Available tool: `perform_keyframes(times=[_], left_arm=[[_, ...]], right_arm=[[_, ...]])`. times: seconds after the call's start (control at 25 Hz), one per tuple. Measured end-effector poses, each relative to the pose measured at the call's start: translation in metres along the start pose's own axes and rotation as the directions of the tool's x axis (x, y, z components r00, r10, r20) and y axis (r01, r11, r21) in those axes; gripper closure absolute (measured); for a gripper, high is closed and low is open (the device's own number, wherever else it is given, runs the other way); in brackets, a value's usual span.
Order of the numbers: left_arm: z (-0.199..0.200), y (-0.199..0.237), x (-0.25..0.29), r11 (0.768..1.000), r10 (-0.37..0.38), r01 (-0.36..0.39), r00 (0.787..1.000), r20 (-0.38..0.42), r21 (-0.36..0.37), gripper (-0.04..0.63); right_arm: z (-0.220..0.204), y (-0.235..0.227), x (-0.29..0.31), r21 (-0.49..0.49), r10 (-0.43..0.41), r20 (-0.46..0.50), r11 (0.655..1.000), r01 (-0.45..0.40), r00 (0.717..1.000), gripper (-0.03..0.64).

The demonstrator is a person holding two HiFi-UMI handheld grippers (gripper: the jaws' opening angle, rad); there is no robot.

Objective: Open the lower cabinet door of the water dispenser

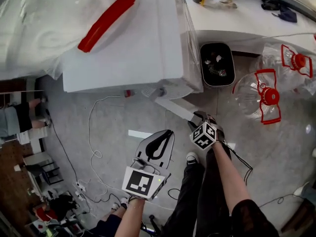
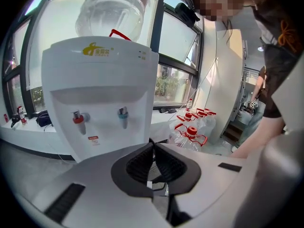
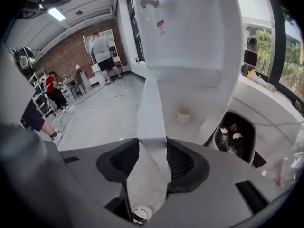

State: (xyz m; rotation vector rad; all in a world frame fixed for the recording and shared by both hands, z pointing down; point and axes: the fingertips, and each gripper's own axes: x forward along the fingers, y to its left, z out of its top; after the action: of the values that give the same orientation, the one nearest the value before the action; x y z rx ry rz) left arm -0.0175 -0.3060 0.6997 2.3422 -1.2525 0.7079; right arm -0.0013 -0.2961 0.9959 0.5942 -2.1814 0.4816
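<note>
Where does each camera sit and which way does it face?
Head view: on the person's head, looking steeply down on the water dispenser; forearms and legs show.
Left gripper view: on the left gripper, facing the dispenser's taps; shut jaws show.
Right gripper view: on the right gripper, looking along the cabinet door in its jaws.
Shared: head and right gripper views both show that door and black bin.

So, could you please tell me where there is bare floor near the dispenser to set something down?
Bare floor lies in front of the dispenser, between the white cable and the open door. Another patch lies below the bottles, at the right. Crowded: the bin and bottles beside the dispenser, and the cables at bottom left.
</note>
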Motion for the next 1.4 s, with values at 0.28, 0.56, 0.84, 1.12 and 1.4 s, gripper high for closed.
perform_keyframes(times=[0.28, 0.56, 0.84, 1.12, 1.4], left_arm=[[-0.044, 0.017, -0.071, 0.995, 0.073, -0.073, 0.997, 0.003, -0.061, 0.569], [-0.098, 0.059, -0.155, 0.968, 0.219, -0.220, 0.975, -0.024, -0.125, 0.569], [-0.142, 0.073, -0.237, 0.913, 0.345, -0.346, 0.938, -0.042, -0.217, 0.569], [-0.169, 0.077, -0.289, 0.882, 0.382, -0.380, 0.923, -0.048, -0.278, 0.569], [-0.108, 0.051, -0.333, 0.909, 0.346, -0.324, 0.937, 0.041, -0.261, 0.569]], right_arm=[[0.017, 0.100, 0.015, 0.000, 0.115, -0.006, 0.993, -0.115, 0.993, 0.420], [0.049, 0.194, 0.047, -0.073, 0.223, -0.019, 0.972, -0.223, 0.975, 0.409], [0.087, 0.254, 0.064, -0.168, 0.283, -0.035, 0.944, -0.285, 0.958, 0.390], [0.130, 0.285, 0.041, -0.221, 0.289, -0.007, 0.933, -0.283, 0.957, 0.395], [0.206, 0.295, -0.100, -0.100, 0.271, 0.157, 0.961, -0.258, 0.950, 0.453]])
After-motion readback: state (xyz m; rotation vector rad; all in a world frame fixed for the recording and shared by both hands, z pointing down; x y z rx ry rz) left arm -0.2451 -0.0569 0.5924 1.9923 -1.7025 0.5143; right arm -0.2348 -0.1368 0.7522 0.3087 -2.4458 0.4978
